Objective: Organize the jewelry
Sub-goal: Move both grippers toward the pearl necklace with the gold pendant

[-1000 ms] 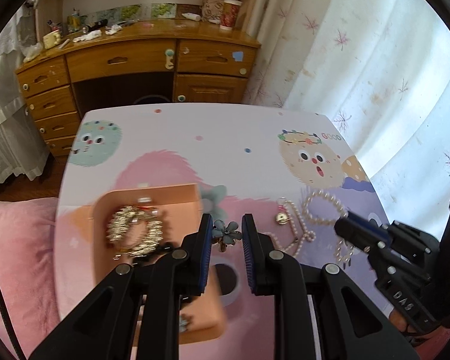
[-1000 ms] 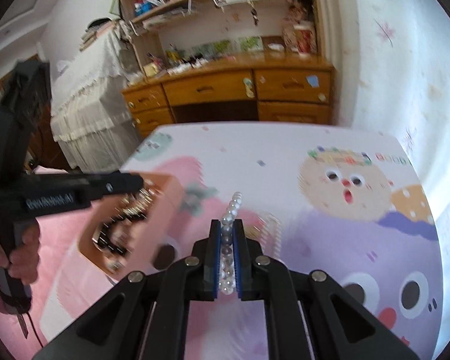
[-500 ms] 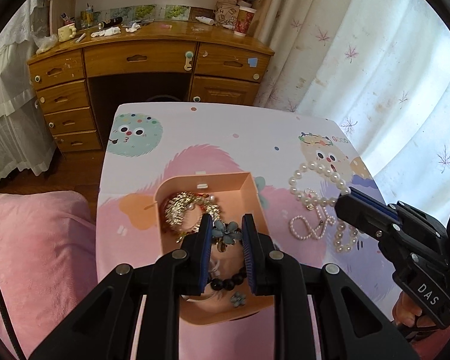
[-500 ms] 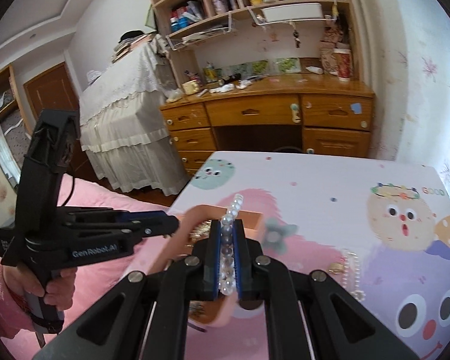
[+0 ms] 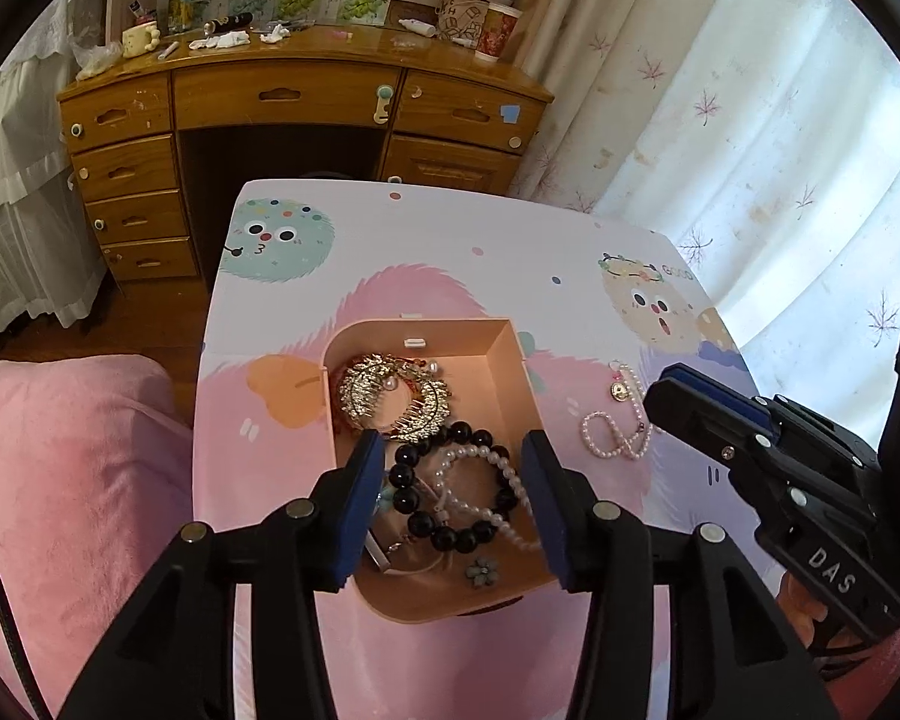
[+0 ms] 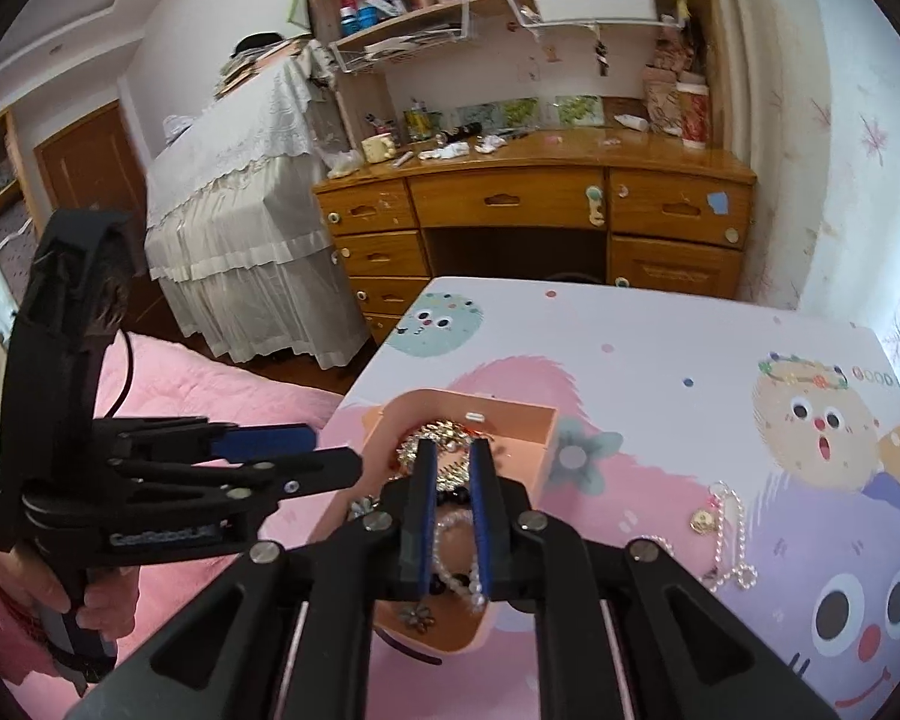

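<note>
Bedroom setting: a wooden desk (image 5: 294, 102) with drawers stands against the far wall, with a pale flowered curtain (image 5: 750, 138) to its right and a pink blanket (image 5: 72, 498) at the near left. In front of the desk is a table (image 5: 450, 240) covered in a pastel cartoon print of fuzzy monsters; the letters "GOOD" are printed beside the beige monster's flower crown.

On the table sits an open peach-coloured jewelry box (image 5: 510, 354). Inside it lie a gold leaf-shaped hair comb (image 5: 390, 396), a black bead bracelet (image 5: 432, 486), a white pearl strand (image 5: 486, 462) draped across the beads, and a small grey flower piece (image 5: 482, 571) near the front wall.

The left gripper (image 5: 453, 498) hovers over the near half of the box. Its blue-padded jaws are opening, set fairly wide either side of the black beads and pearls, pressing on nothing.

The right gripper (image 6: 453, 516) points into the box from the right. Its jaws are opening from a narrow gap, with the pearl strand seen between and below the pads; no grip on it shows. White letters "DAS" are visible on this gripper's black body in the left view. The left gripper's body carries raised lettering that appears to read "GenRobot.AI". A hand (image 6: 60, 600) holds its handle.

Outside the box, to its right on the table, lies a small pearl chain with a gold charm (image 5: 621, 414).
</note>
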Motion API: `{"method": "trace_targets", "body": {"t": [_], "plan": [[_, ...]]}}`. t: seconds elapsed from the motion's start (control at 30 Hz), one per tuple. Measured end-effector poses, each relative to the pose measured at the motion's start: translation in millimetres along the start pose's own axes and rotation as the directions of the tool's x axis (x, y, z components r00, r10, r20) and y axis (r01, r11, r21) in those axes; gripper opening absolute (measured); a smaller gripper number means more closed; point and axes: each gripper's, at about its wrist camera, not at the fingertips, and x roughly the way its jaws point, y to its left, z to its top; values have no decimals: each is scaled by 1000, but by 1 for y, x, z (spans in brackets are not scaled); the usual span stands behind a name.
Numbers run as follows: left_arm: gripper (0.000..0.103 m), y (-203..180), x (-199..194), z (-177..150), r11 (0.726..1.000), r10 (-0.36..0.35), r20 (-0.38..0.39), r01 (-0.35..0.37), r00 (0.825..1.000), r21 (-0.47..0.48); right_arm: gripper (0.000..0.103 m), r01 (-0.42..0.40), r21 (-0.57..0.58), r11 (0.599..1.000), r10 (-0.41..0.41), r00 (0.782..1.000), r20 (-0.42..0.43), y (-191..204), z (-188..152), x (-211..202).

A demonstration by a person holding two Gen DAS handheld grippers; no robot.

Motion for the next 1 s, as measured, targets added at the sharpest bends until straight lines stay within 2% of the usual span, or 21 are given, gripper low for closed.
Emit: {"method": "trace_targets", "body": {"t": [0.27, 0.37, 0.47, 0.63, 0.77, 0.87, 1.0], "plan": [[54, -29, 7, -6, 1000, -22, -26, 22, 999, 1, 19, 27, 150, 988, -21, 999, -47, -46, -11, -8], [55, -50, 12, -12, 999, -44, -42, 45, 998, 6, 21, 29, 217, 976, -14, 997, -71, -68, -18, -11], [61, -72, 19, -18, 998, -53, -55, 54, 997, 12, 29, 35, 276, 960, -9, 995, -96, -93, -26, -17], [66, -109, 31, -26, 999, -30, -70, 33, 997, 35, 33, 38, 322, 946, 3, 992, -128, -129, -32, -26], [80, -139, 46, -34, 1000, 0, -67, 2, 998, 30, 44, 53, 287, 956, -4, 986, -169, -154, -28, -29], [83, -158, 61, -39, 999, 32, -64, -30, 997, 28, 49, 69, 221, 973, -27, 983, -184, -166, -21, -31], [84, -178, 88, -44, 996, 90, -43, -89, 995, 21, 53, 91, 78, 993, -74, 978, -196, -183, -4, -30]]}}
